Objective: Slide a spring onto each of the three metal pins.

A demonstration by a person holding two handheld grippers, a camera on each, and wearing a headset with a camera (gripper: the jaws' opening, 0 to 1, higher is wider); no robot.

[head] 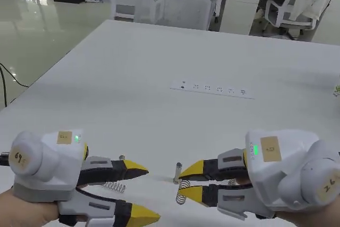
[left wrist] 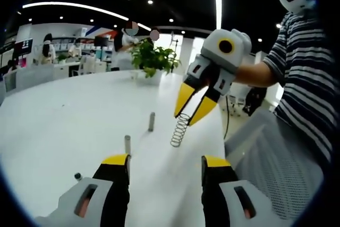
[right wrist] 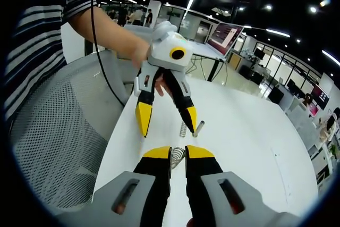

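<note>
Yellow right fingers [right wrist: 158,154] tight on spring [left wrist: 180,130]

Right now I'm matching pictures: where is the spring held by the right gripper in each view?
Head view: spring low centre.
Left gripper view: spring mid-picture, slanting downward.
Right gripper view: spring low centre, pinched.
Shared landmark: the right gripper clamping it.

In the head view the left gripper [head: 153,194] bears a rear sticker [head: 20,158] reading roughly 69, the right gripper [head: 180,183] a rear label [head: 326,183] with two unclear digits, and their tan top tags [head: 64,137] [head: 270,149] are illegible
</note>
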